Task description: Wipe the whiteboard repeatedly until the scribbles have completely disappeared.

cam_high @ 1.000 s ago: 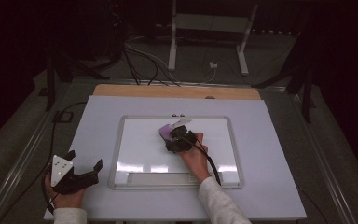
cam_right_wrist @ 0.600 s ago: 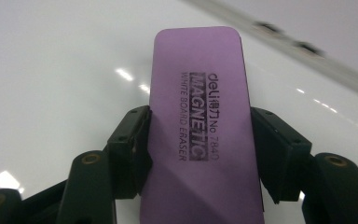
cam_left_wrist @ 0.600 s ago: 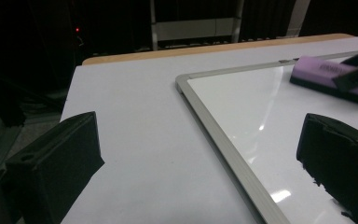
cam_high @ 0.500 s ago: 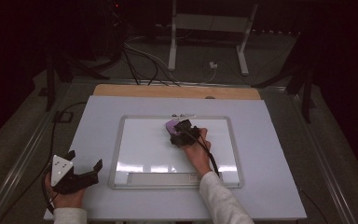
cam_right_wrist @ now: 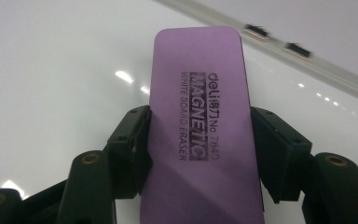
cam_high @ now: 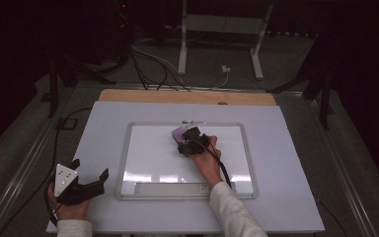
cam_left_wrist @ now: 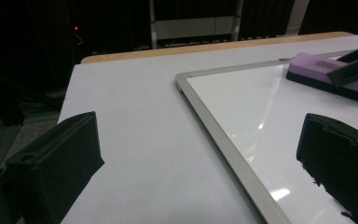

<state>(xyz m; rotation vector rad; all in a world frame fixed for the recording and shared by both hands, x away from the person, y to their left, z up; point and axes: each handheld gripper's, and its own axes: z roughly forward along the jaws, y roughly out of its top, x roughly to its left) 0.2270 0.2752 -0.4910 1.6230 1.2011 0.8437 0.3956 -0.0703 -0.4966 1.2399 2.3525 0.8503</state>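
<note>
Gripping the purple eraser (cam_right_wrist: 200, 140) by its long sides, the right tongs (cam_high: 187, 143) are pressing it flat on the whiteboard (cam_high: 148, 163), near the board's far edge. As far as the pictures show, the board's surface is looking clean, so I judge the wiping is nearly finished. Gaping wide with nothing between them, the left tongs (cam_high: 91, 175) are resting on the desk (cam_high: 286, 197) beside the board.

— Where's the right gripper (cam_high: 186, 140)?
— Arm stretched forward, wrist low, jaws clamped on the purple eraser (cam_right_wrist: 200, 121) from both sides.
— And the left gripper (cam_high: 90, 178)?
— Held near the person's body, hand wrapped round it, jaws standing wide apart with nothing between them.
</note>
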